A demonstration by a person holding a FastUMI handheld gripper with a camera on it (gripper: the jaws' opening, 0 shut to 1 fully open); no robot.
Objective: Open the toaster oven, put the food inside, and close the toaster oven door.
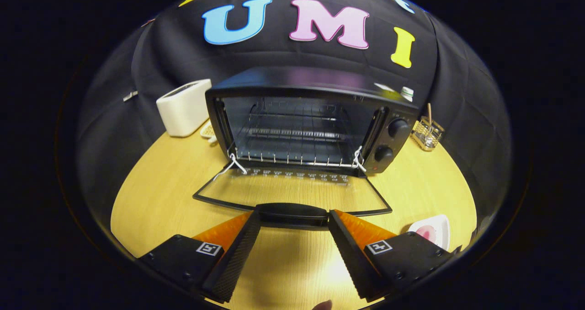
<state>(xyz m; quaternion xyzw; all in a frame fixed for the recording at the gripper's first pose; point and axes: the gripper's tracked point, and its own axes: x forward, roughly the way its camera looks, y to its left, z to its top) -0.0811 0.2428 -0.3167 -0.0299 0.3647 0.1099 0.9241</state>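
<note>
Toaster oven (315, 118) door (292, 193) lies fully down, handle (292, 213) just ahead of the claw (294, 218), spread wide, empty. Glass door likely fragile; grip the stiff handle.

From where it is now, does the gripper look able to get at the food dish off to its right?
Probably yes. The gripper is open, its fingers at the lowered door's handle and holding nothing. The dish sits on the table beside the right finger, with nothing between them.

Tool (294, 218) fingers spread wide apart
</note>
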